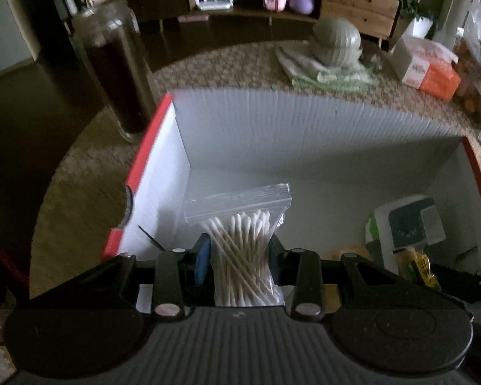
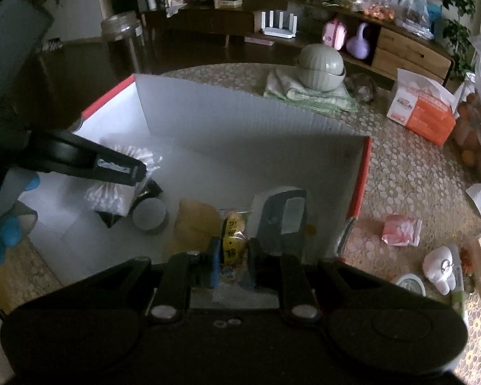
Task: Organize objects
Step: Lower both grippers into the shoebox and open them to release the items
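A white box with red outer walls (image 1: 240, 128) (image 2: 240, 122) stands open on the patterned table. My left gripper (image 1: 239, 253) is shut on a clear zip bag of cotton swabs (image 1: 240, 243) and holds it inside the box, near its left wall. From the right wrist view the left gripper (image 2: 138, 173) shows at the left with the swab bag (image 2: 112, 192) under it. My right gripper (image 2: 232, 256) is shut on a small yellow snack packet (image 2: 232, 243) over the box's near side. The packet (image 1: 417, 266) also shows in the left wrist view.
In the box lie a grey-and-white pouch (image 2: 282, 221) (image 1: 407, 224), a round grey tin (image 2: 150, 215) and a yellow lump (image 2: 195, 221). Outside it stand a tall dark jar (image 1: 112, 73), a green lidded bowl on cloths (image 2: 320, 67), an orange tissue box (image 2: 420, 109) and a pink packet (image 2: 400, 229).
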`<action>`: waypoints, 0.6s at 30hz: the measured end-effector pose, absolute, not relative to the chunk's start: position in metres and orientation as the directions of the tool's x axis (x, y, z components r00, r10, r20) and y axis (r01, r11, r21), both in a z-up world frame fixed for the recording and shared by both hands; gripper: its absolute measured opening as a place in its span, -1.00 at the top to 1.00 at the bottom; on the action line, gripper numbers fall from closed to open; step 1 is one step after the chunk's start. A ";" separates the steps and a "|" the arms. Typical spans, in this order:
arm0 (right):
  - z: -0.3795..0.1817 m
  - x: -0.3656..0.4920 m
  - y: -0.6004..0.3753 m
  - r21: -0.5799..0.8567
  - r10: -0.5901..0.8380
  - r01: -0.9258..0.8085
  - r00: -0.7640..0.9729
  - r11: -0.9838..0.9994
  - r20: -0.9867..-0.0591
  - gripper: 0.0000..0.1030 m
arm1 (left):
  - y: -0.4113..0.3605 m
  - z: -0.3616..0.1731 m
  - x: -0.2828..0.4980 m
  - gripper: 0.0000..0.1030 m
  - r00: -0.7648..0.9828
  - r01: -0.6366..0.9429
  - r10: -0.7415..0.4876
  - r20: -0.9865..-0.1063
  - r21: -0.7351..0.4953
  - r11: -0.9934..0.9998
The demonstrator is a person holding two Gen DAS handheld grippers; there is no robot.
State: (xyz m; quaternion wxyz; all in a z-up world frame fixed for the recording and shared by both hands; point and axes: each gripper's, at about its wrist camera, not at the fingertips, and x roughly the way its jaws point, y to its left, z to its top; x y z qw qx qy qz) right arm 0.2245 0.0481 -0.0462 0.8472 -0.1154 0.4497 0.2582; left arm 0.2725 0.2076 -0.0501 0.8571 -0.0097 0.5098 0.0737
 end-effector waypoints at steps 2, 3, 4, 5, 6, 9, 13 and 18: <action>-0.048 0.225 0.050 0.037 0.332 -0.545 0.454 0.838 -0.827 0.67 | 0.207 -0.054 0.272 0.31 0.464 -0.135 0.122 -0.877 0.066 0.989; -0.049 0.224 0.051 0.034 0.329 -0.546 0.453 0.837 -0.829 0.67 | 0.206 -0.056 0.272 0.31 0.460 -0.134 0.122 -0.880 0.067 0.989; -0.050 0.224 0.052 0.033 0.328 -0.548 0.450 0.836 -0.831 0.67 | 0.206 -0.057 0.272 0.31 0.455 -0.134 0.121 -0.882 0.066 0.989; -0.051 0.224 0.053 0.034 0.328 -0.550 0.446 0.835 -0.833 0.67 | 0.206 -0.059 0.273 0.31 0.448 -0.136 0.122 -0.885 0.068 0.988; -0.052 0.224 0.054 0.034 0.327 -0.551 0.443 0.834 -0.835 0.67 | 0.206 -0.060 0.274 0.31 0.443 -0.139 0.123 -0.888 0.067 0.988; -0.055 0.225 0.055 0.040 0.327 -0.551 0.433 0.834 -0.840 0.64 | 0.208 -0.062 0.277 0.29 0.422 -0.139 0.104 -0.901 0.049 0.989; -0.053 0.221 0.055 0.053 0.335 -0.549 0.428 0.834 -0.840 0.56 | 0.211 -0.063 0.278 0.28 0.399 -0.145 0.090 -0.913 0.034 0.989; -0.049 0.218 0.053 0.066 0.347 -0.550 0.424 0.832 -0.836 0.49 | 0.213 -0.062 0.277 0.23 0.398 -0.162 0.094 -0.913 0.031 0.986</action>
